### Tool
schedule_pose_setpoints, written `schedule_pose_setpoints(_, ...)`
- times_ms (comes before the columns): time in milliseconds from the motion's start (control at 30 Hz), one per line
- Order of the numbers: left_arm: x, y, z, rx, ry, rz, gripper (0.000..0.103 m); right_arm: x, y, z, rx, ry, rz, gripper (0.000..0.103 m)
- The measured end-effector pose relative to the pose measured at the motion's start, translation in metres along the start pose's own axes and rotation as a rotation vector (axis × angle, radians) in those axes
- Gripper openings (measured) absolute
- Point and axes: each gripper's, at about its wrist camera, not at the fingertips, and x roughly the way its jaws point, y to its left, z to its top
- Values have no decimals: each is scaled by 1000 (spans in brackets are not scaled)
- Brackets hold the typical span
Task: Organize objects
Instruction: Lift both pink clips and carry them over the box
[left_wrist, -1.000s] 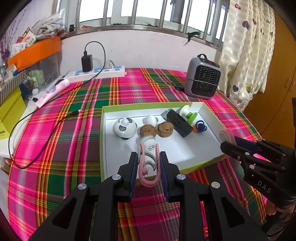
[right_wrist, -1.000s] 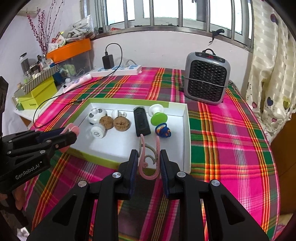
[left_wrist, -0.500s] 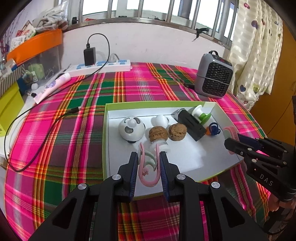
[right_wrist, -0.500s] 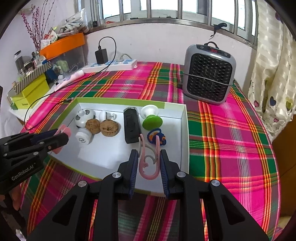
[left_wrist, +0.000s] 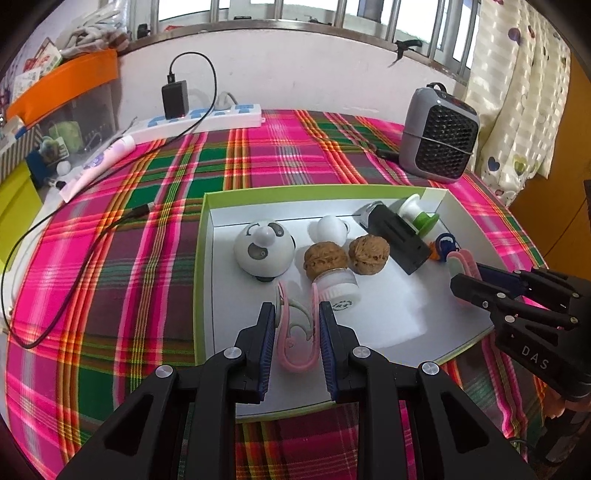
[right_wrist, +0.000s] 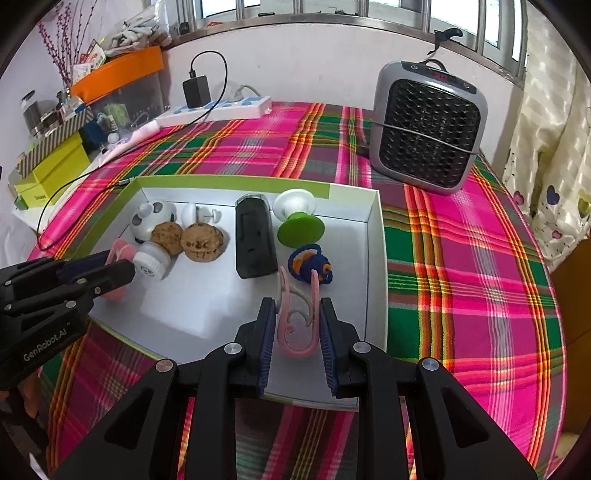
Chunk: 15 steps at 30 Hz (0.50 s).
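Left gripper (left_wrist: 297, 325) clamped on a pink U-shaped clip (left_wrist: 295, 332), held over the near left part of the white tray (left_wrist: 207, 280) — right gripper (right_wrist: 297, 323) likewise clamped on a second pink clip (right_wrist: 297, 328) over the tray's near right corner. Just beyond, inside the tray: small white jar (left_wrist: 338, 291) lying on its side, two walnuts (left_wrist: 347, 256), panda-faced ball (left_wrist: 264, 251), black case (right_wrist: 255, 240), green-and-white spool (right_wrist: 299, 218), blue-orange trinket (right_wrist: 310, 264). Farther back on the plaid cloth (left_wrist: 258, 155) — grey heater (right_wrist: 428, 125), power strip (left_wrist: 207, 116).

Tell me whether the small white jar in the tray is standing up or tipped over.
Tipped over. The small white jar lies on its side on the tray floor, its round lid facing the camera, resting against a walnut.
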Motion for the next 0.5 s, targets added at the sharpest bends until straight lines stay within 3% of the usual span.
schedule_pose_setpoints(500, 2, -2, 1, 13, 2, 17, 22, 5, 0, 2, -3, 10, -11, 25)
